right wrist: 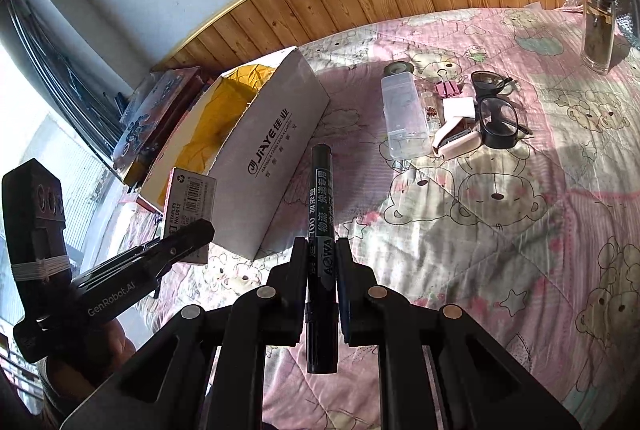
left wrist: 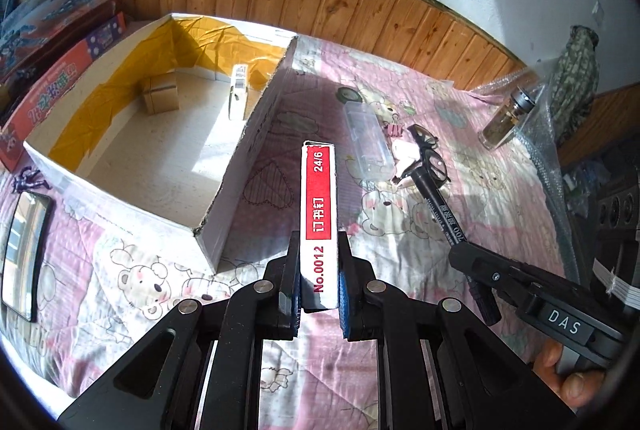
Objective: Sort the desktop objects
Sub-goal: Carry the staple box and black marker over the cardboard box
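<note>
Far left: stacked printed game boxes (left wrist: 60, 25) against the wood-panelled wall, plus a glossy black phone (left wrist: 26, 254) lying flat on the pink teddy-bear quilt (left wrist: 420, 213). It's a bed, soft and puckered.

Next over, a big open white cardboard box (left wrist: 240, 157), rough torn rim, crinkly yellow tape lining the inside walls. Inside on the floor: a small brown carton (left wrist: 160, 95) toward the far left corner and a slim white box (left wrist: 239, 91) standing near the right wall.

Centre near: left hand-held gripper (left wrist: 319, 270), blue pads pinching a flat red-and-white staple box (left wrist: 319, 213) held on edge, just right of the cardboard box and above the quilt.

Right of that, loose on the quilt: clear rectangular plastic case (right wrist: 404, 117), a dark tape roll (right wrist: 398, 68) just beyond it, pink binder clip (right wrist: 450, 88), small pink-and-white stapler-ish thing (right wrist: 456, 137), black-framed glasses (right wrist: 498, 113).

Right hand-held gripper (right wrist: 322, 258) clamped on a black cylindrical marker (right wrist: 320, 197), barrel pointing away, over the quilt.

Far right: tall glass bottle (right wrist: 598, 25) with metal cap, upright on bubble wrap.
</note>
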Demonstrator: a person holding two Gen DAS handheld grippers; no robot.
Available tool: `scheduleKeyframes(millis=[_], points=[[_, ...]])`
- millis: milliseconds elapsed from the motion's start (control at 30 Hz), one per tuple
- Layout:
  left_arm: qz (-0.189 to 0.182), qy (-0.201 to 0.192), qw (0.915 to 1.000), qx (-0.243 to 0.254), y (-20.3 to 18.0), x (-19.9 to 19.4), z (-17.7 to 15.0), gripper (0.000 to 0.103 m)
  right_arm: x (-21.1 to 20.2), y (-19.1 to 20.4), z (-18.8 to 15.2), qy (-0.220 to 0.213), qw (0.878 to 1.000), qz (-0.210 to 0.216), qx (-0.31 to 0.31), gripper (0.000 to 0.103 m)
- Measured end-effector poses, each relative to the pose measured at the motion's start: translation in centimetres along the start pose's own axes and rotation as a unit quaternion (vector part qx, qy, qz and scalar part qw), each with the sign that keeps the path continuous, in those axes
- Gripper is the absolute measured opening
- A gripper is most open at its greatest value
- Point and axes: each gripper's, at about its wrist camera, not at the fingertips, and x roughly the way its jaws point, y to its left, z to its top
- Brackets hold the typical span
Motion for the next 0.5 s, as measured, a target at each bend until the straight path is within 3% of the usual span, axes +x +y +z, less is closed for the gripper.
scheduleKeyframes(millis=[500], points=[[-0.008, -0.039, 0.9973, -0.062, 5.5, -3.5, 1.2, 0.014, 0.7, 6.3, 1.7, 0.007, 0.998, 0.026, -0.057, 0.015]])
